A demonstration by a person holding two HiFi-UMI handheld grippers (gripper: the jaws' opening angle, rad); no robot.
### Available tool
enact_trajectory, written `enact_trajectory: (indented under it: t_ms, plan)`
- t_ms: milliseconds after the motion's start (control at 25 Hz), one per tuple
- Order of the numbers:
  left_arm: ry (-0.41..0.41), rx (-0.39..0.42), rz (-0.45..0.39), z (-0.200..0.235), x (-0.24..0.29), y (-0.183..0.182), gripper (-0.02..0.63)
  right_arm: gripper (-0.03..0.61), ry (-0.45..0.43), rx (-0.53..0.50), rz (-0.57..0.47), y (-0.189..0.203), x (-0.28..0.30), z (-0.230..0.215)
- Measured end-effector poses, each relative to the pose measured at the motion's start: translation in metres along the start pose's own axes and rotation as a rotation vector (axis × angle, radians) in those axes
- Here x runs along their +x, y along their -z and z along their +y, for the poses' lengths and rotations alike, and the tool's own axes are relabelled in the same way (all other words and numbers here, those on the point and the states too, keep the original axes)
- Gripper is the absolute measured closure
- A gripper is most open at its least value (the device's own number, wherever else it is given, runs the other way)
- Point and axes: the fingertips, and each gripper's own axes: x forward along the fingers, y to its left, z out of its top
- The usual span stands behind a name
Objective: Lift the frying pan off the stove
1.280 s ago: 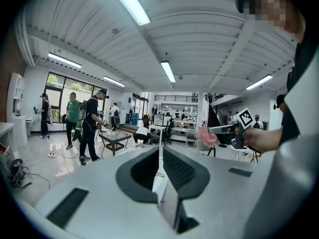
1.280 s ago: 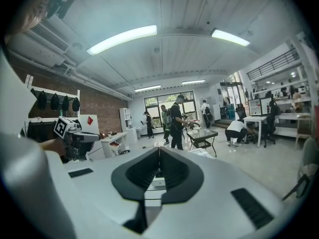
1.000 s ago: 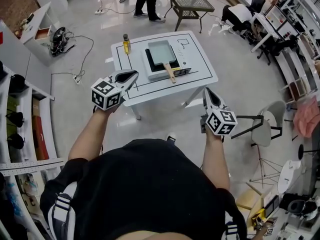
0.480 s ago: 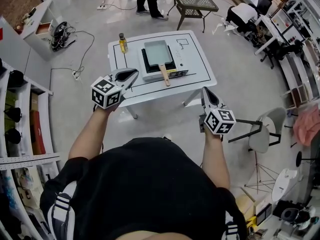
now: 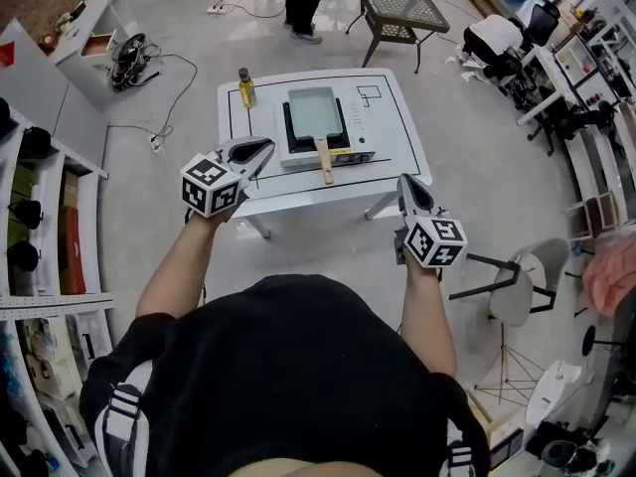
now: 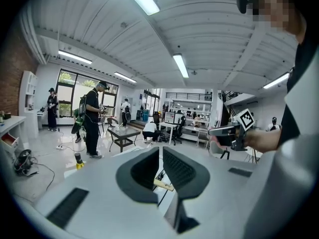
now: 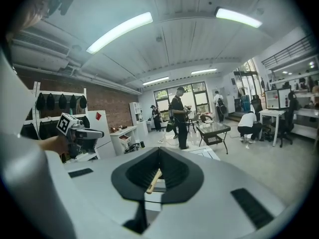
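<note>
Frying pan (image 5: pixel 314 110): rectangular, shallow, with a pale grey inside and a straight wooden handle (image 5: pixel 324 157). It sits on the stove (image 5: pixel 298 149) at the middle of the bench (image 5: pixel 397 142), with the handle pointing to the near edge. Neither gripper touches it.

Left gripper (image 5: pixel 262 147): held above the floor, off the bench's near-left corner. The black ribbed jaws are pressed together with nothing between them. Its cube carries black-and-white square markers. In the left gripper view, the gripper's grey body hides most of the bench, and only a slice of the wooden handle shows past the jaws.

Bottle (image 5: pixel 244 87): small, with yellow contents and a dark cap, upright near the far-left corner. Its label is too small to read.

Stove: a white, box-shaped single burner with a black top, largely covered by the pan. The marks on its front panel are too small to read.

Bench: a white, smooth, rectangular top with a thin black outline running inside its edges. A small square outline is drawn near the far-right corner.

Right gripper (image 5: pixel 404 181): off the near-right corner and clear of the bench. Its jaws are closed on each other and hold nothing. It has a marker cube like the left one. The right gripper view shows only the handle's end beyond the jaws.
</note>
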Motion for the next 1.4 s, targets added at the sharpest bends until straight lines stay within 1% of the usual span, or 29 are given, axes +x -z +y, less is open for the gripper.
enact_trajectory:
  t_ms: [400, 880, 1080, 1400]
  plan:
    - [-0.078, -0.013, 0.005, 0.009, 0.022, -0.009, 0.583, 0.572, -0.080, -0.017, 0.013, -0.012, 0.033, -0.028]
    - [-0.156, -0.024, 0.028, -0.003, 0.052, -0.012, 0.583, 0.572, -0.169, -0.018, 0.023, -0.014, 0.052, -0.067]
    - [-0.165, -0.031, 0.031, -0.012, 0.065, -0.010, 0.583, 0.572, -0.187, -0.028, 0.031, -0.014, 0.054, -0.082]
    - [-0.175, -0.046, 0.032, -0.013, 0.078, -0.007, 0.583, 0.572, -0.209, -0.041, 0.050, -0.012, 0.060, -0.089]
